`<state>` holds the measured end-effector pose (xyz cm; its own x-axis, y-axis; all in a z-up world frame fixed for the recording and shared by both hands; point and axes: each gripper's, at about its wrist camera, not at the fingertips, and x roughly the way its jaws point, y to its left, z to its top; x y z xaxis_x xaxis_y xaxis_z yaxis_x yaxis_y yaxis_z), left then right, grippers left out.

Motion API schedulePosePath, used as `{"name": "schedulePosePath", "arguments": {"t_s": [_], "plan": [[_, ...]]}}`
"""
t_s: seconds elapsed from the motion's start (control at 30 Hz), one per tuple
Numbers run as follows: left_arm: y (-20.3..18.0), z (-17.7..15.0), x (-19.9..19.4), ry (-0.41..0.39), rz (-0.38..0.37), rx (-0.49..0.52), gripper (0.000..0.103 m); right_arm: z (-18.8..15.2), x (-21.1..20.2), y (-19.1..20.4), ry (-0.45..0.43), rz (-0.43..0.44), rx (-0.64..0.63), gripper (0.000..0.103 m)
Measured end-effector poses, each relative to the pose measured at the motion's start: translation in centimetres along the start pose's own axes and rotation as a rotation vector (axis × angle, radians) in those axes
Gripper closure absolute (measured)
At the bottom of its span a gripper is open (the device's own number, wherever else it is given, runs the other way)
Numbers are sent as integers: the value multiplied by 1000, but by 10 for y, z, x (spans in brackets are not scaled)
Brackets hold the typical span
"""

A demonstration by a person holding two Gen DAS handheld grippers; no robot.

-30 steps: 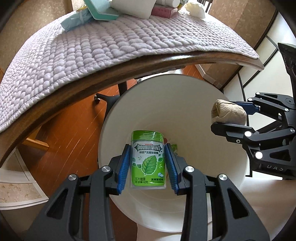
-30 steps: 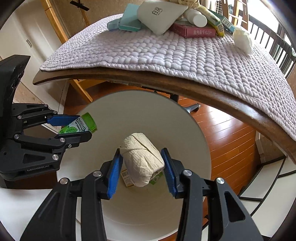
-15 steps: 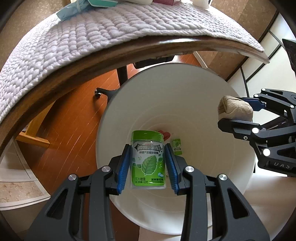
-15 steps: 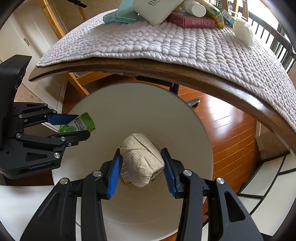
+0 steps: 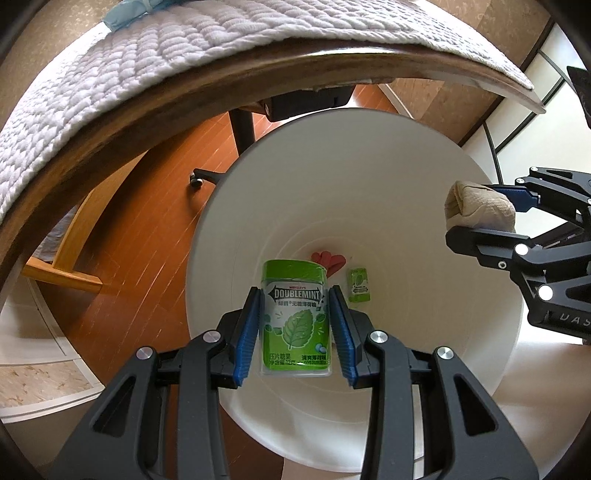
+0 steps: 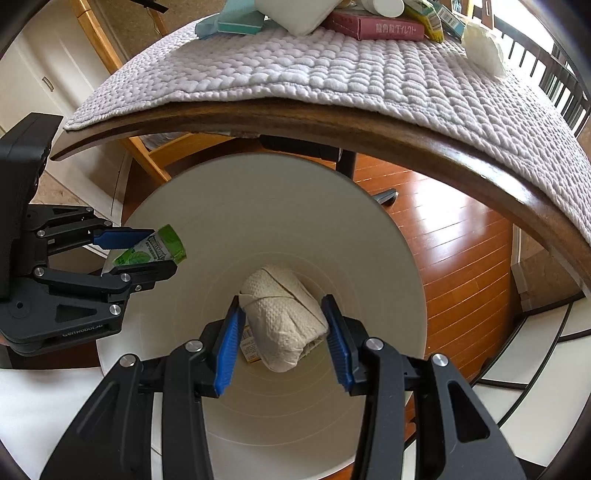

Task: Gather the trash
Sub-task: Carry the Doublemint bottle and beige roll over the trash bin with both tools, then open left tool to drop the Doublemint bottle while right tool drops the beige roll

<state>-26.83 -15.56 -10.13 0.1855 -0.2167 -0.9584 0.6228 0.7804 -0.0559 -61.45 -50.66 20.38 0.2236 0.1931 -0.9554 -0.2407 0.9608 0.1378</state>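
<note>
Over white bin, mint bottle between left tongs

"DOUBLEMINT" on green mint bottle (small "WRIGLEY'S" above), Japanese lettering on pink box, unreadable elsewhere

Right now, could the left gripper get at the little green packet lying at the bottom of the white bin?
Probably not as things stand: the left gripper is shut on a green mint bottle, so its fingers are full. The way into the white bin to the little green packet looks open.
</note>
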Motion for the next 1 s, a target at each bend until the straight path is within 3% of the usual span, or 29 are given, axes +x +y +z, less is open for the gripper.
{"name": "schedulePosePath", "arguments": {"t_s": [0.67,0.7,0.77,0.83,1.0], "plan": [[-3,-2,7,10,21,10,63,-8,-1,-12,0,-10,36,60],[-2,-3,8,9,19,9,61,-8,-1,-13,0,-10,38,60],[-3,-3,7,-4,19,8,46,-8,-2,-15,0,-11,41,59],[-3,-3,5,-12,20,14,46,-8,-2,-17,0,-13,43,57],[0,-1,1,-16,23,14,45,-8,-7,-24,-8,-11,54,34]]}}
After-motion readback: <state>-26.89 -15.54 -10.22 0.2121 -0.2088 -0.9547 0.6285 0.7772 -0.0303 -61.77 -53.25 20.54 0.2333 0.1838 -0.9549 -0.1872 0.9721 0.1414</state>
